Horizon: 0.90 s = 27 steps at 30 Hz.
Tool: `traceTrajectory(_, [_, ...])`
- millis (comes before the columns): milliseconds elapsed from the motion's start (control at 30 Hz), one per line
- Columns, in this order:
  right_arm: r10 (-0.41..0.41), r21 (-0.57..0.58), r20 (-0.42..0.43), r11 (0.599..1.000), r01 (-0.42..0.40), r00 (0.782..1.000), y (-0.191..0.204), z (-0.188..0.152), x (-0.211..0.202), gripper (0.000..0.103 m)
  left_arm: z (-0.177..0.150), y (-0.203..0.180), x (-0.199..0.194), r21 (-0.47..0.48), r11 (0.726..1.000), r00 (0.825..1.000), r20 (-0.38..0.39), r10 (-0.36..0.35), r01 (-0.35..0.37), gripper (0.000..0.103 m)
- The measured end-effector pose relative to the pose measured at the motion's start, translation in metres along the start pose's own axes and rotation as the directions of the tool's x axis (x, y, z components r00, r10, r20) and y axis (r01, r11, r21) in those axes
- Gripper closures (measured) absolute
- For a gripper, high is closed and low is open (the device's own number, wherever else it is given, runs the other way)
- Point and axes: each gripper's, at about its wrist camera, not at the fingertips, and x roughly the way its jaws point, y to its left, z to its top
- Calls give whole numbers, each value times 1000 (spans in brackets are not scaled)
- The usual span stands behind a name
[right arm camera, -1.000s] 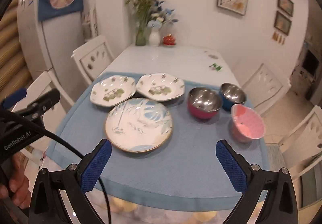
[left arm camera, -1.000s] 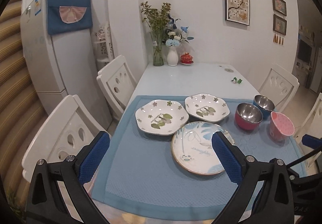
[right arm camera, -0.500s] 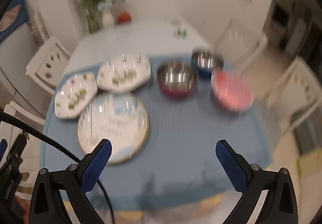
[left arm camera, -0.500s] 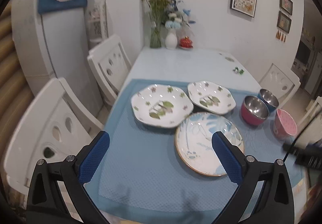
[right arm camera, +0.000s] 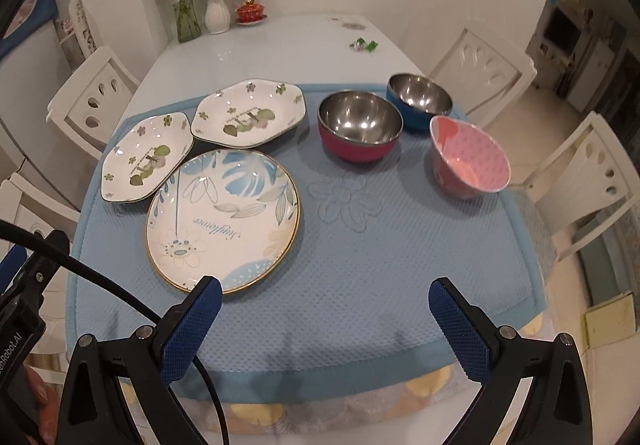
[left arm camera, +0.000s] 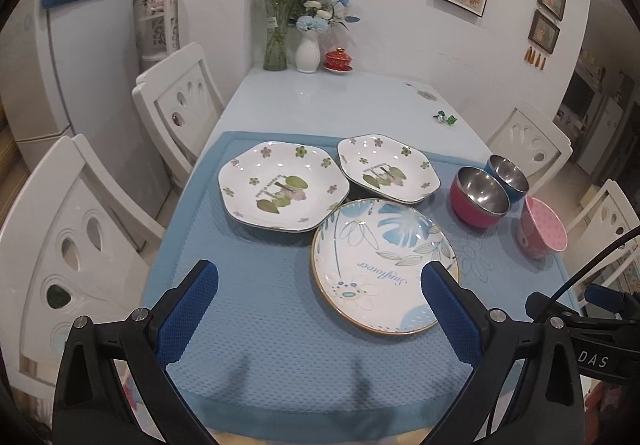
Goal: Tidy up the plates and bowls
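Presently both hand-held grippers hover spread wide and empty above the blue mat (right arm camera: 360,269) on the worktop (left arm camera: 320,101): left hand-held gripper (left arm camera: 318,285), right hand-held gripper (right arm camera: 325,303). From the right wrist view, the round leaf plate (right arm camera: 224,221) lies at 11 o'clock, two hexagonal floral plates (right arm camera: 146,159) (right arm camera: 250,114) beyond it, red bowl (right arm camera: 360,125), blue bowl (right arm camera: 419,95) and pink bowl (right arm camera: 470,161) towards 1 o'clock.

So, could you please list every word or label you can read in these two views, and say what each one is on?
"Sunflower": in script on the round plate, upside down to both cameras.
"DAS": on the black rig body at the left view's right edge; the start is cut off.
"nRobot.AI": on the black rig body at the right view's left edge; the start is cut off.
Small print on the two hexagonal plates: too small to read.
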Motion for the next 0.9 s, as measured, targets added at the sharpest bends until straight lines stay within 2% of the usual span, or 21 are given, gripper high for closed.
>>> traceTrajectory(300, [37, -6, 15, 999, -37, 999, 0, -2, -3, 0, -3, 5, 8, -22, 1000, 999, -32, -12, 11, 1])
traceTrajectory(767, [36, -51, 28, 998, -34, 999, 5, 2, 3, 0, -6, 7, 22, -41, 999, 997, -72, -9, 6, 1])
traceTrajectory(900, [92, -35, 16, 995, -91, 996, -6, 13, 20, 0, 0, 5, 33, -3, 1000, 999, -54, 9, -9, 1])
